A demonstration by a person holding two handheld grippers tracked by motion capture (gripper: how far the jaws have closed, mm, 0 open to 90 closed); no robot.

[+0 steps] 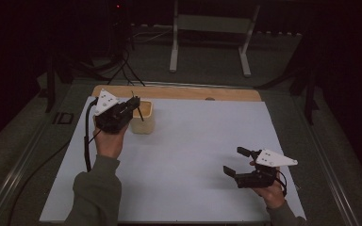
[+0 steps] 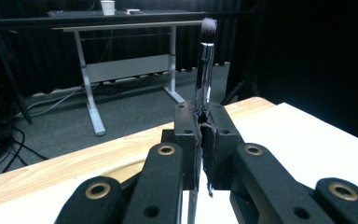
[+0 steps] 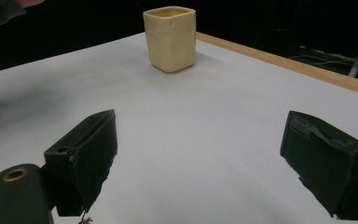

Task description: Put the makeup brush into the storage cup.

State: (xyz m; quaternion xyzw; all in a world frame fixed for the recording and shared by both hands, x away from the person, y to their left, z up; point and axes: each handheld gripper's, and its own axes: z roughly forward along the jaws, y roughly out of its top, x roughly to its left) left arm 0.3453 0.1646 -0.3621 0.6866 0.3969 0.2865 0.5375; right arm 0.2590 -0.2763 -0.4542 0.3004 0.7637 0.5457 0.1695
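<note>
A cream square cup [image 1: 143, 118] stands on the white sheet [image 1: 193, 141] at the back left; the same cup [image 3: 170, 39] is also in the right gripper view. My left gripper [image 1: 134, 104] hovers just above and beside the cup's left rim, shut on a thin dark brush [image 1: 140, 114]. In the left gripper view the brush [image 2: 205, 70] sticks up from between the closed jaws of that gripper [image 2: 201, 122], with its pale bristle tip at the top. My right gripper [image 1: 234, 161] rests near the front right, open and holding nothing. Its wide-apart jaws [image 3: 205, 163] point toward the cup.
The white sheet lies on a wooden table whose bare edge [image 1: 179, 92] runs along the back. Beyond it stands a white desk frame [image 1: 209, 37] on grey floor. Dark cables [image 1: 122, 70] trail on the floor at the back left.
</note>
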